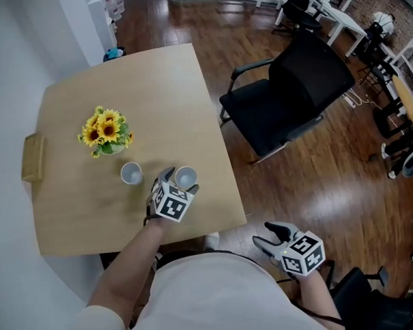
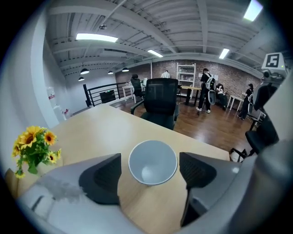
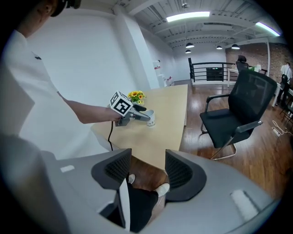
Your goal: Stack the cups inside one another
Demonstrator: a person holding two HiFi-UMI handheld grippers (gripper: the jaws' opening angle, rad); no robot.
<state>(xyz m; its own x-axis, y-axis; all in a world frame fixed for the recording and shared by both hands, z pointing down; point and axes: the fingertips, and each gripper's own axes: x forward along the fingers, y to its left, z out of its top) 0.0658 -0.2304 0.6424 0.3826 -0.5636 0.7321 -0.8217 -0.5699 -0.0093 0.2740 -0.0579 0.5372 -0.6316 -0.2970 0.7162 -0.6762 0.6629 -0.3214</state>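
Observation:
Two pale grey cups stand upright on the wooden table [image 1: 93,220]. One cup [image 1: 186,177] [image 2: 152,162] sits between the jaws of my left gripper [image 1: 180,180] [image 2: 151,172], which is open around it with a gap on each side. The other cup [image 1: 131,174] stands to its left, apart from it. My right gripper [image 1: 267,235] [image 3: 147,171] hangs open and empty off the table's near right corner, above the floor. In the right gripper view the left gripper [image 3: 137,113] and its cup [image 3: 150,118] show at a distance.
A small vase of sunflowers [image 1: 107,132] [image 2: 34,147] stands behind the left cup. A black office chair [image 1: 292,95] is at the table's right side. A wooden block [image 1: 32,157] hangs off the table's left edge. Wood floor lies to the right.

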